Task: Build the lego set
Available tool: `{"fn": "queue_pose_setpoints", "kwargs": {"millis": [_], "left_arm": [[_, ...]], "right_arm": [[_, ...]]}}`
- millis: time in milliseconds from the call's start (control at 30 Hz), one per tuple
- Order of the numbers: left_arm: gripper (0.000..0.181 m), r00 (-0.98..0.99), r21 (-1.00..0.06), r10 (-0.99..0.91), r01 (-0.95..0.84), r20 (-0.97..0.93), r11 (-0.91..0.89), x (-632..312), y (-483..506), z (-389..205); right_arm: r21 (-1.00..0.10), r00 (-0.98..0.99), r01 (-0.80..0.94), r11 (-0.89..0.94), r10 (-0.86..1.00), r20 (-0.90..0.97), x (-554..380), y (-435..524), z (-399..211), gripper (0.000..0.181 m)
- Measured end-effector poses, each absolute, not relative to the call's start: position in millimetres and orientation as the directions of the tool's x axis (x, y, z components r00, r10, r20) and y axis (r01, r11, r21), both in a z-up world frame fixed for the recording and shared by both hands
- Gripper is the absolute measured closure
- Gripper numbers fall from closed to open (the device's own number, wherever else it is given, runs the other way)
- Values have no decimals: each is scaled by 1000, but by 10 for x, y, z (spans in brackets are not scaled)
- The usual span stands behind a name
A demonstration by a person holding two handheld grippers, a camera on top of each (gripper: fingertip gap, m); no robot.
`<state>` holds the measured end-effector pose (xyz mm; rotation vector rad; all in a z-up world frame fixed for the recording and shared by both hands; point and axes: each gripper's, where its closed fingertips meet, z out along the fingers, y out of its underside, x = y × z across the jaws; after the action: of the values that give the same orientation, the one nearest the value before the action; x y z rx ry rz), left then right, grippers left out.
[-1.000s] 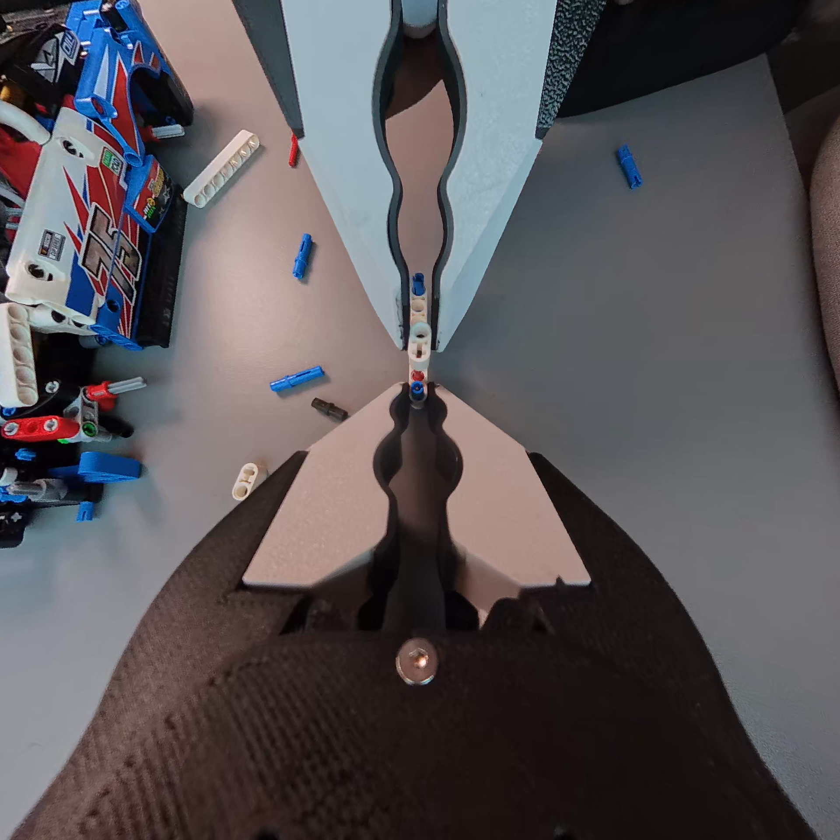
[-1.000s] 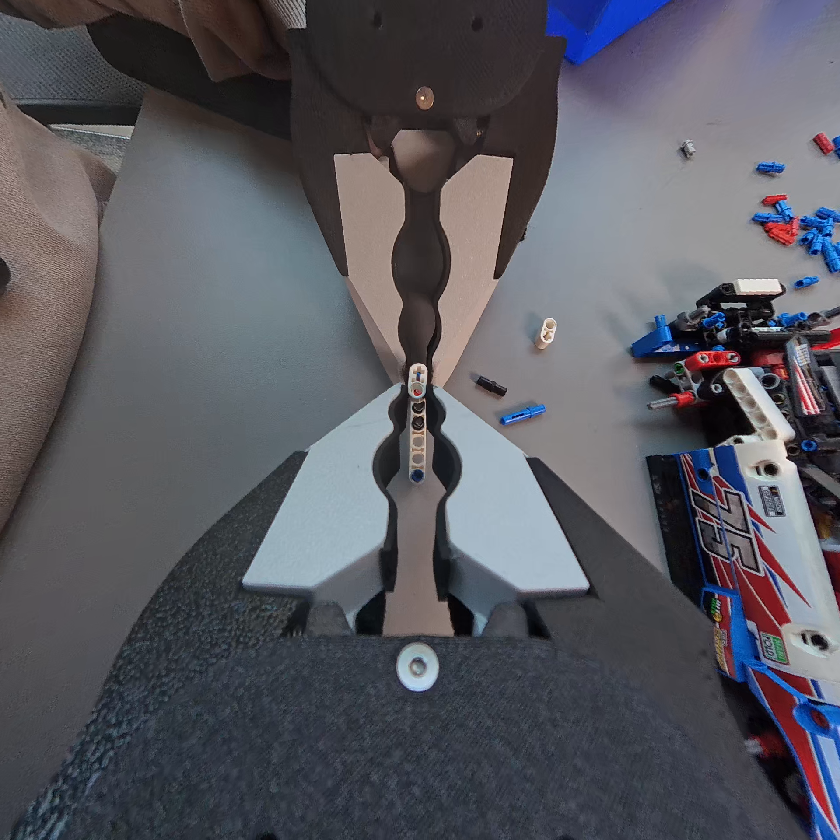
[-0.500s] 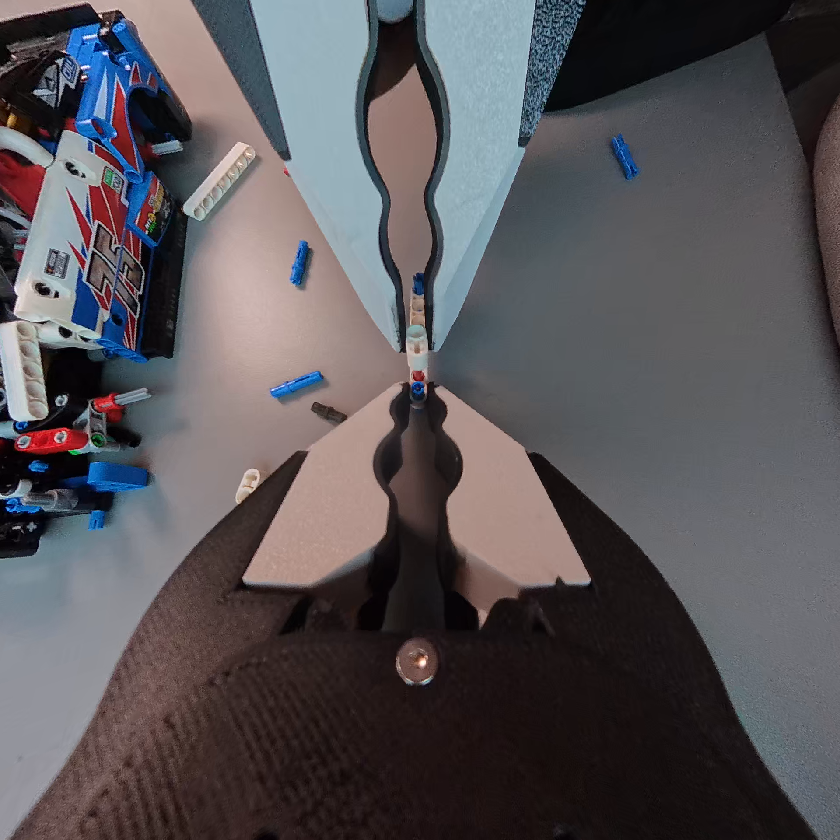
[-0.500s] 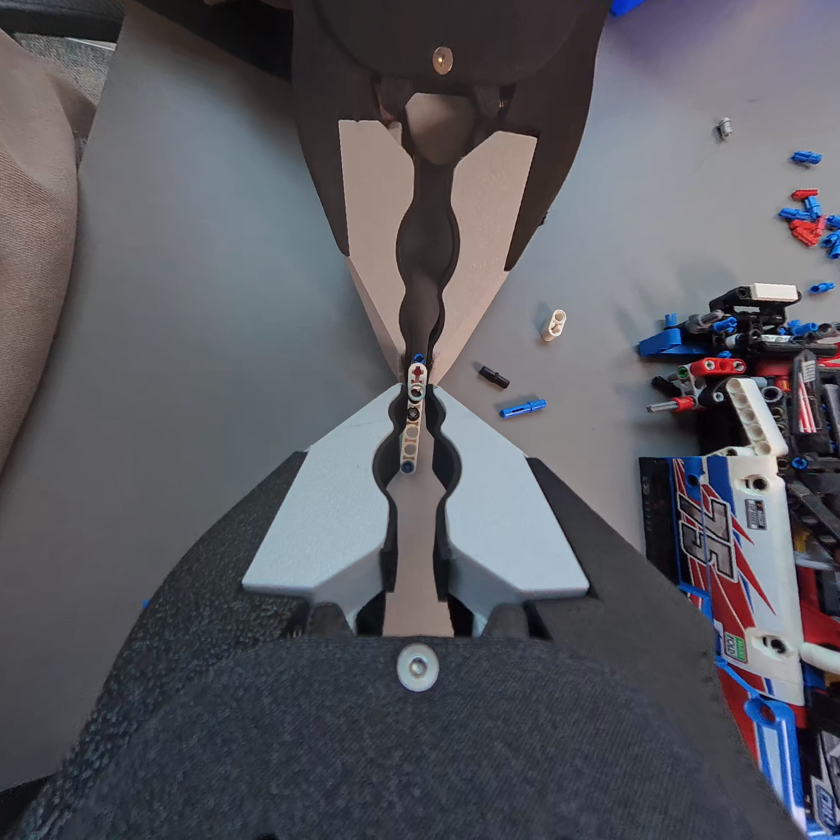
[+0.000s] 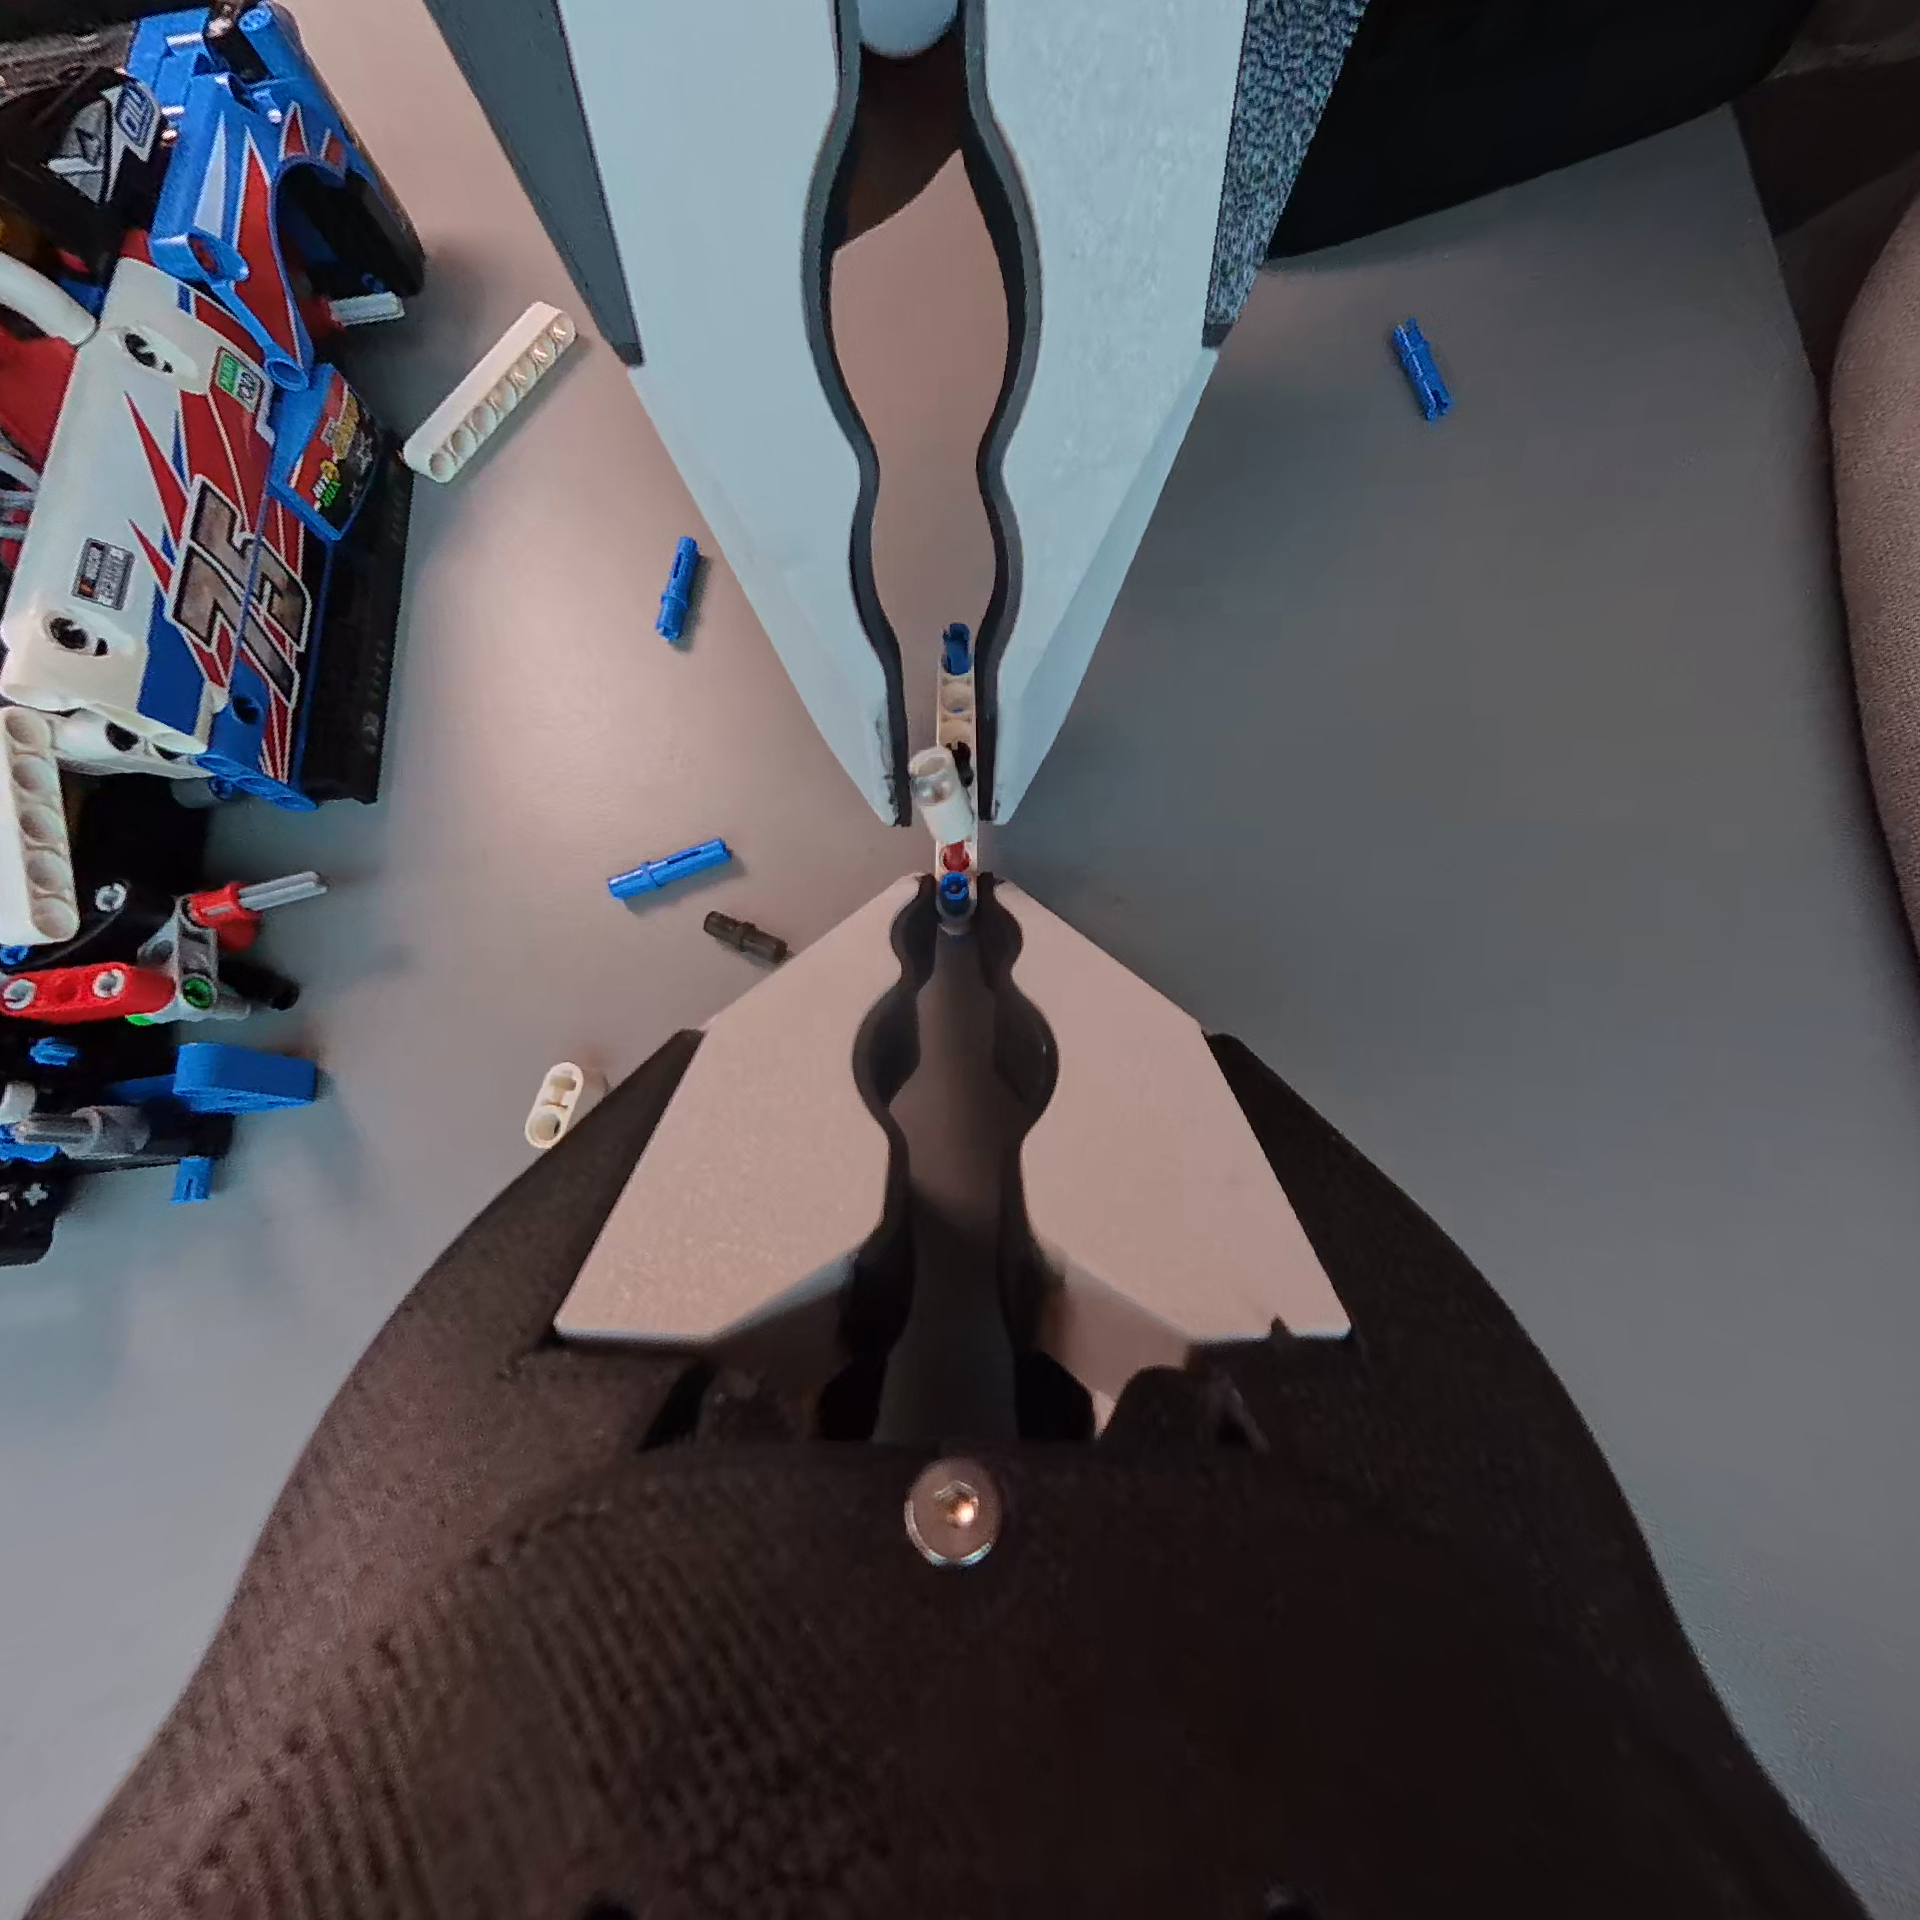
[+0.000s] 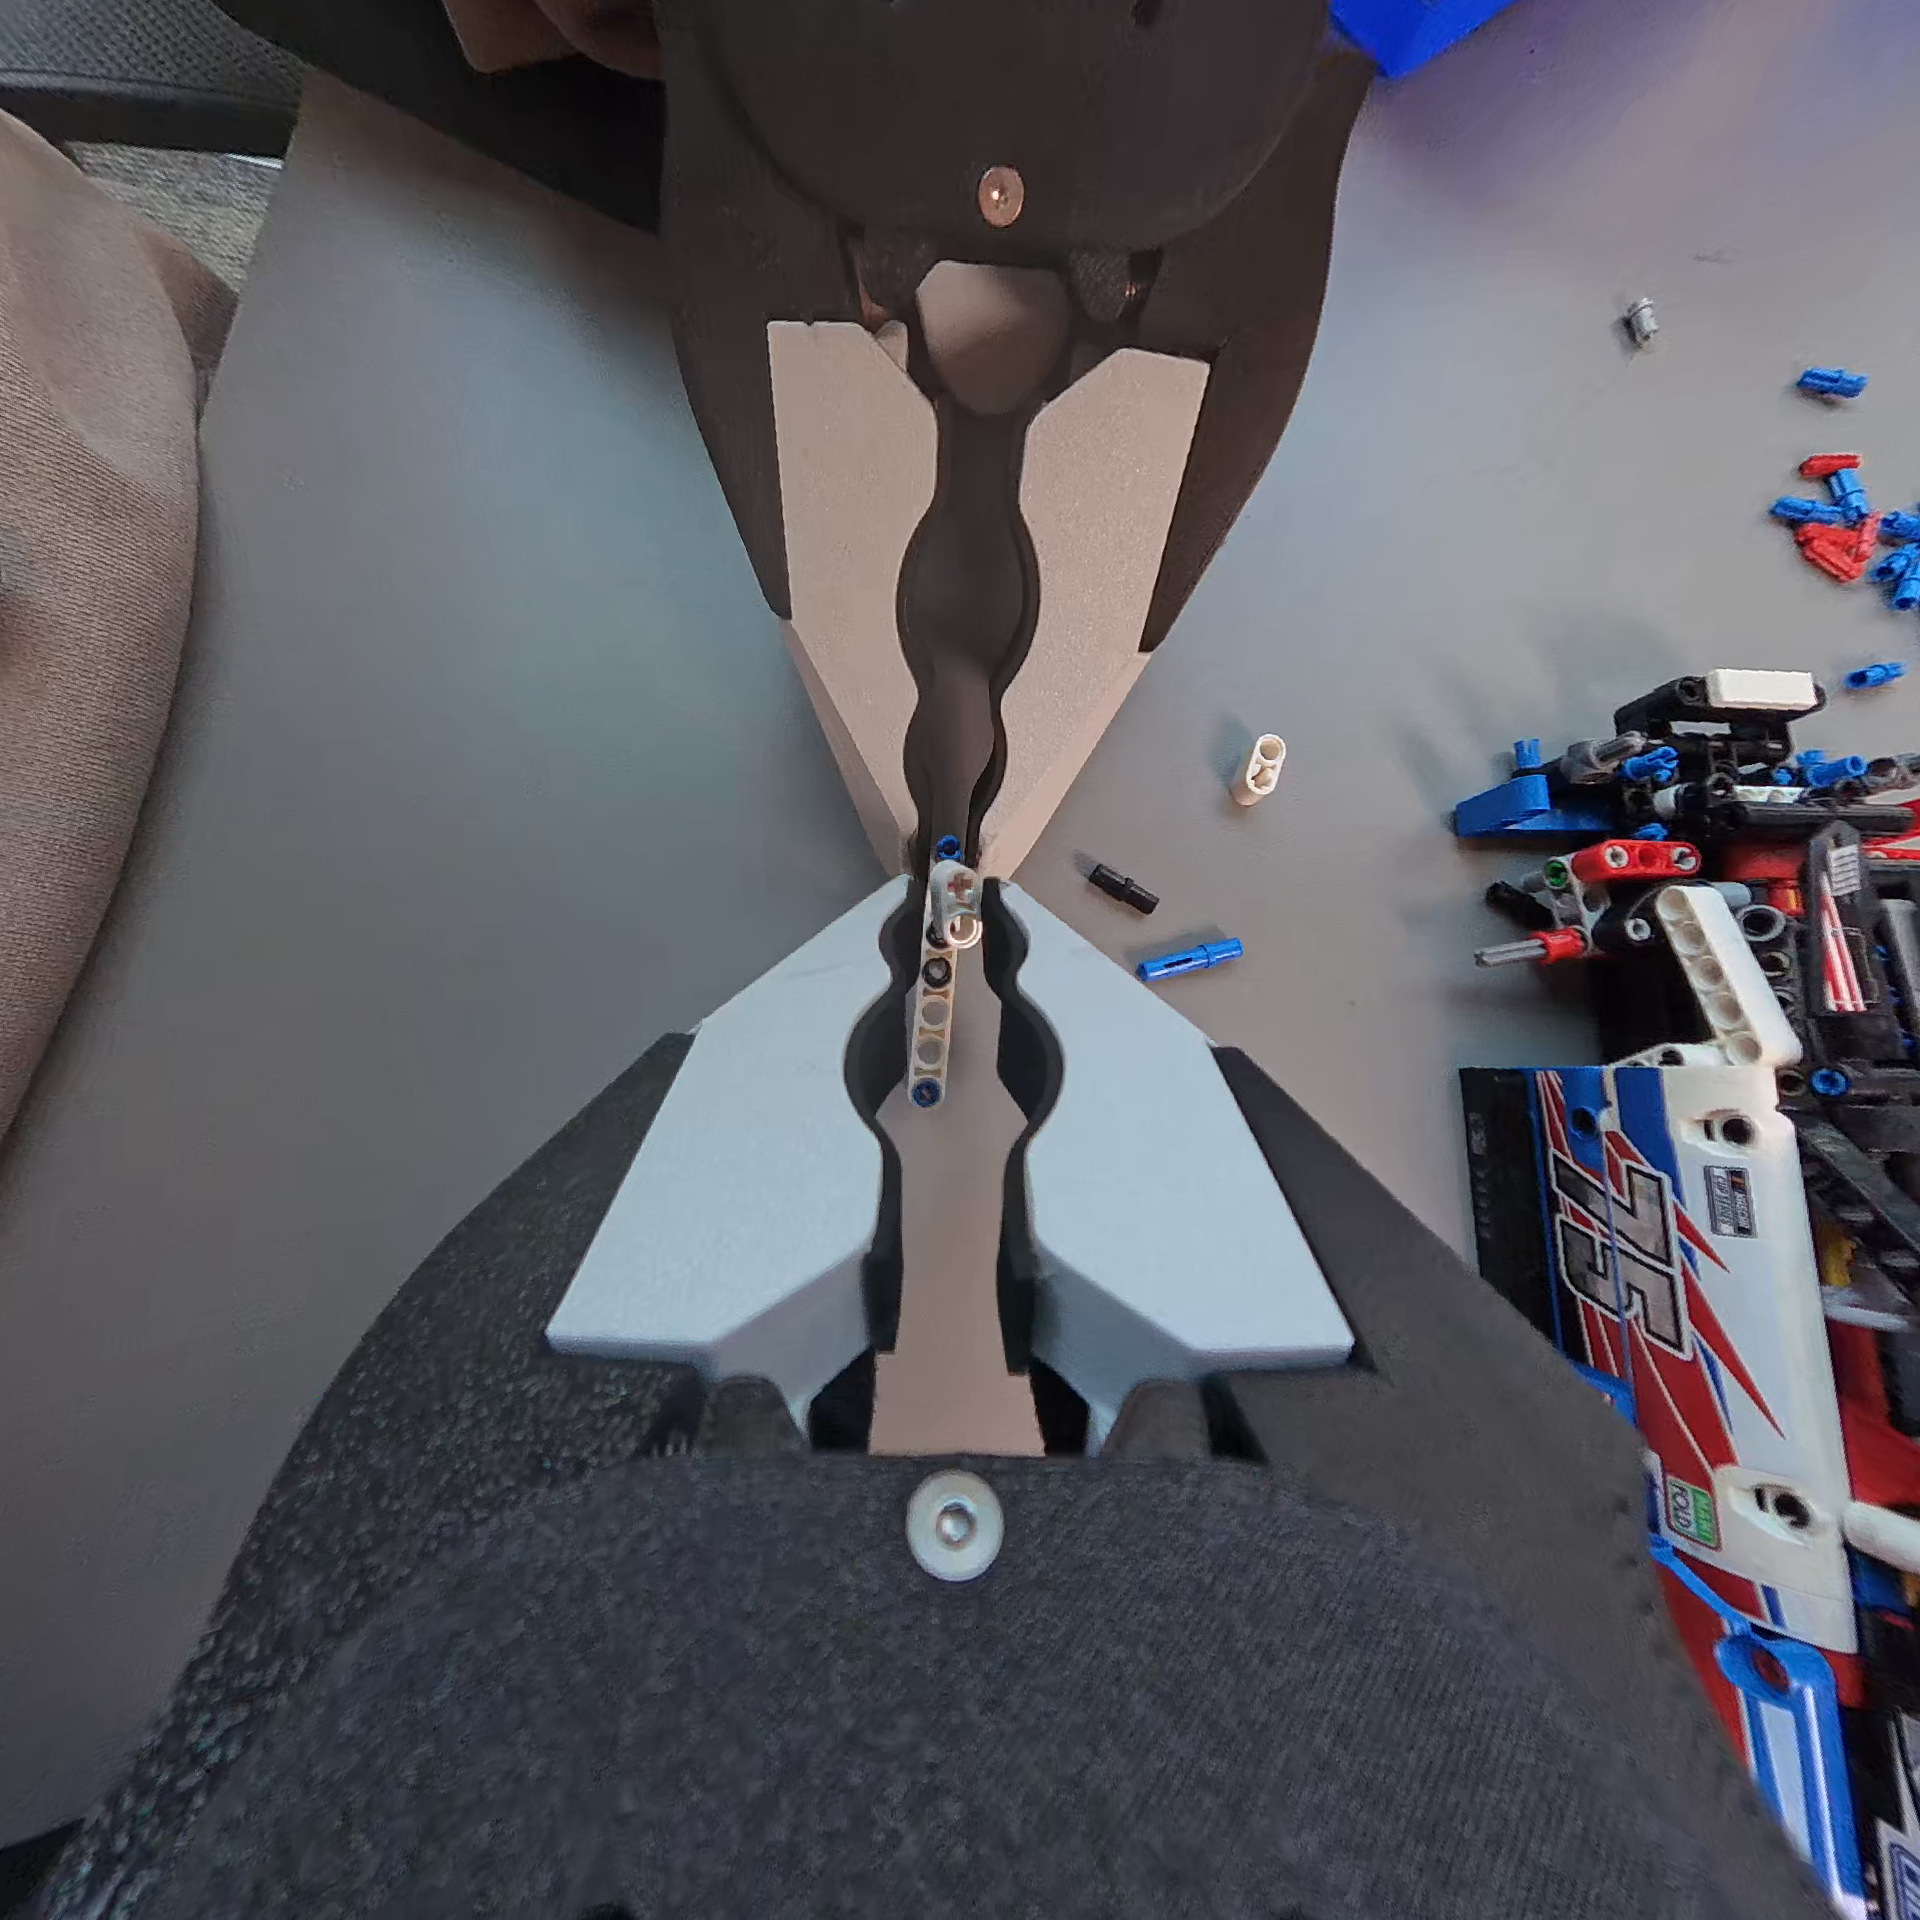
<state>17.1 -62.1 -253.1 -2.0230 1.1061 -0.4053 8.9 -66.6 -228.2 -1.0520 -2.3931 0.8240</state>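
Observation:
A thin white holed beam (image 6: 935, 1023) is held between the two grippers above the grey table (image 6: 468, 727). My right gripper (image 6: 953, 885), with light blue fingers, is shut on the beam near its far end. A small white connector (image 6: 958, 906) sits on that end, tilted. My left gripper (image 5: 954, 896), with beige fingers, faces it tip to tip and is shut on a blue pin (image 5: 953, 891) at the beam's end. A second blue pin (image 5: 956, 646) sits at the beam's other end. The beam (image 5: 957, 707) lies in line with both grippers.
A blue, red and white race car model (image 5: 177, 540) stands at the left of the left wrist view and at the right of the right wrist view (image 6: 1714, 1299). Loose parts lie near it: a white beam (image 5: 488, 390), blue pins (image 5: 668, 868), a black pin (image 5: 744, 933), a white connector (image 5: 561, 1101). A pile of pins (image 6: 1860, 530) lies further off. Less than 4 cm separates the two grippers' tips.
The beam has tilted between the right fingers, its near end swinging left. The small white connector has turned askew. Both grippers stay tip to tip.

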Motion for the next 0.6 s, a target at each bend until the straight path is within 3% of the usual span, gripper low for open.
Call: {"fn": "queue_pose_setpoints", "kwargs": {"millis": [300,600], "left_arm": [[176,587,-754,-807,-560,-68,-344,161,-615,-2533],[176,632,-739,-773,-542,-44,-401,157,-587,-2532]], "right_arm": [[-623,-630,553,553,767,122,92,-669,-2275,176],[-450,-635,631,632,754,168,82,-640,-2294,176]]}}
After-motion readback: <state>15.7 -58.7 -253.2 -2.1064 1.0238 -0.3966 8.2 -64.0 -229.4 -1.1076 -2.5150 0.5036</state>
